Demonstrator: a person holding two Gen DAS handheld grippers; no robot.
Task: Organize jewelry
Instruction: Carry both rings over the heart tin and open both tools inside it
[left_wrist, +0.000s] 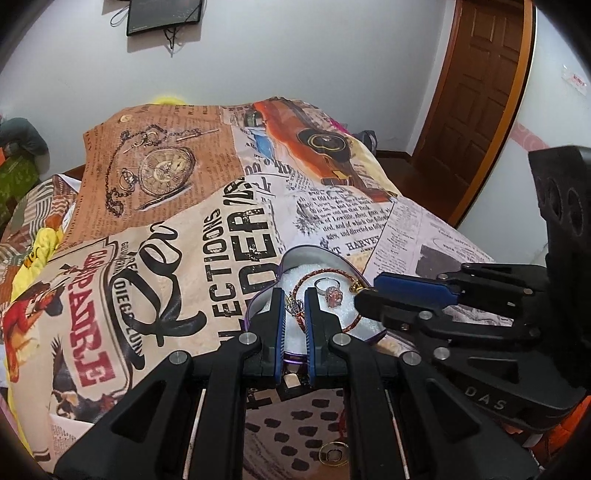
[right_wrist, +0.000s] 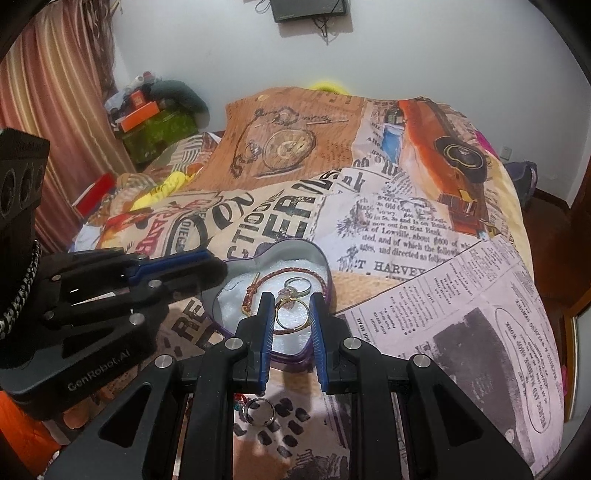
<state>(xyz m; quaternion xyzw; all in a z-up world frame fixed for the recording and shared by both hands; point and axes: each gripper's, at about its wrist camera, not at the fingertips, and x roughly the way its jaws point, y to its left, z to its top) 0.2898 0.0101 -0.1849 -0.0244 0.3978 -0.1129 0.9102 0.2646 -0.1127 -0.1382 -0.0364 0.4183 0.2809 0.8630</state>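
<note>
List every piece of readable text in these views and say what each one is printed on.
"GenRobot.AI": body of the left gripper.
"DAS": body of the right gripper.
"T HARVEY": newspaper-print bedspread.
"of Lowville, about $600 of": bedspread column.
"ECTIONS": large bedspread headline, partly cut off.
Red stamp lettering: upside down, not surely readable.
Fine columns on the right: too small.

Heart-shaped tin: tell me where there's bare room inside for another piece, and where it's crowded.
Inside the heart-shaped tin, bare white padding shows in the lobe on the left gripper side, and near the point. The middle is crowded: braided bracelet, stone ring and the gold ring between the right gripper's fingers.
</note>
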